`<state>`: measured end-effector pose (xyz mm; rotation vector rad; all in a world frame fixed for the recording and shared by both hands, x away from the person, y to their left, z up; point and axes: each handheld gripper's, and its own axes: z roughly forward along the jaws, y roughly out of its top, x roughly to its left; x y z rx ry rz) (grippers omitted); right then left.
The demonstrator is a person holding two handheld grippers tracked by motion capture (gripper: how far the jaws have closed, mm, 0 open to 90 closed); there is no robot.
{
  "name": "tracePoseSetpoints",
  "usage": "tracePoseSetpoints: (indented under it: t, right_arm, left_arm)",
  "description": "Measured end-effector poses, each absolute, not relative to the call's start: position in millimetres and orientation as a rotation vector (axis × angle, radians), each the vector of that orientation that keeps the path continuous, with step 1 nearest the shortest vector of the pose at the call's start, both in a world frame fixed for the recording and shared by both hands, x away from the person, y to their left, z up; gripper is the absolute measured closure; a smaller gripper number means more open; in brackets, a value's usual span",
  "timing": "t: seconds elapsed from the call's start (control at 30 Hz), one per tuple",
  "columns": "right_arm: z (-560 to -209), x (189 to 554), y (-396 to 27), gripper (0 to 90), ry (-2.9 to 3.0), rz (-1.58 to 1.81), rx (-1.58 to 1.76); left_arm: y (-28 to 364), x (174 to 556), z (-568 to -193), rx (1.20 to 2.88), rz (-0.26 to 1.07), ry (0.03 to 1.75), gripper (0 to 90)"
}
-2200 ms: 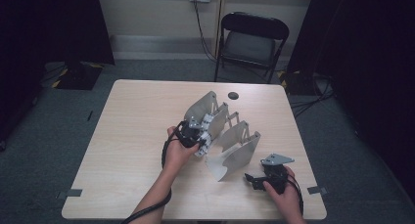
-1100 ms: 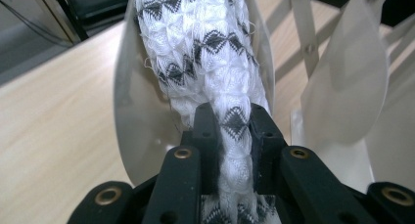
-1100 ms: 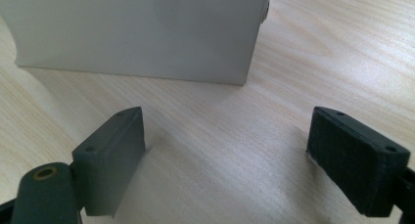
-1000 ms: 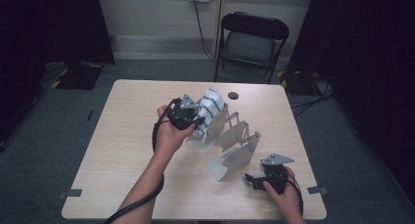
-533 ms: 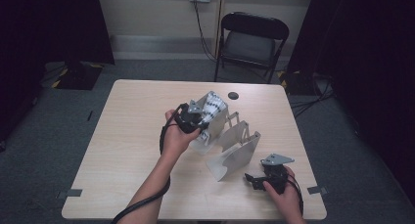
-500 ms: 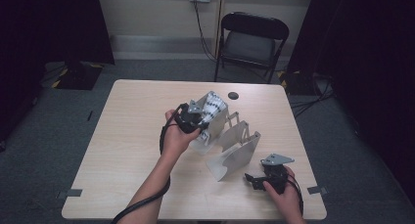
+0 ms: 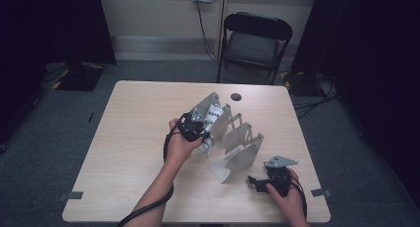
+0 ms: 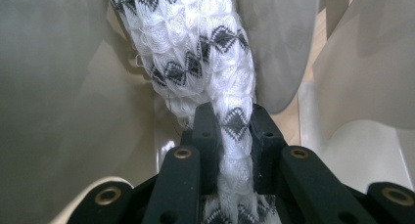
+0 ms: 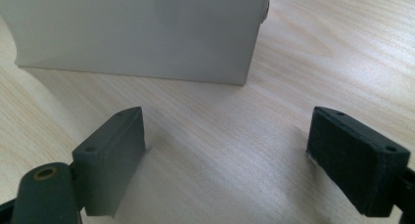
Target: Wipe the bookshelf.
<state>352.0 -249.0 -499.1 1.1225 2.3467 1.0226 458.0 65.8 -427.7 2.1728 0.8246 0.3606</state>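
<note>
White knitted cloth (image 8: 195,62) with black diamonds is pinched between the jaws of the left hand-held gripper (image 8: 234,119), rising ahead of it between grey rack panels (image 7: 237,147). Right hand-held gripper (image 9: 227,155) rests on the desk (image 7: 124,138), jaws spread, the nearest panel just ahead.

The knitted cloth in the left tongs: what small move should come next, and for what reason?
Probably lower the cloth a little deeper into its slot, then open. The left tongs are shut on the white and black knitted cloth, which hangs between two grey panels of the rack; its upper part stands above the panels in the high view. The right tongs rest open near the rack.
</note>
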Motion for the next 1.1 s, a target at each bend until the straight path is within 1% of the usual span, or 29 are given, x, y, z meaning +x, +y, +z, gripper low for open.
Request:
tracePoseSetpoints:
  t: [0.2, 0.37, 0.73, 0.9, 1.1]
  right_arm:
    - [-499, 352, -249, 13.6, 2.347, 1.023, 1.123]
    - [-499, 352, -249, 13.6, 2.347, 1.023, 1.123]
    - [-499, 352, -249, 13.6, 2.347, 1.023, 1.123]
    - [-499, 352, -249, 13.6, 2.347, 1.022, 1.123]
    - [-499, 352, -249, 13.6, 2.346, 1.022, 1.122]
  left_arm:
    - [67, 455, -442, 2.183, 0.341, 0.839, 77.3]
    - [69, 451, -457, 2.192, 0.300, 0.864, 77.3]
    - [77, 441, -470, 2.198, 0.264, 0.887, 77.3]
    - [83, 434, -461, 2.184, 0.278, 0.884, 77.3]
    - [88, 431, -423, 2.141, 0.365, 0.837, 77.2]
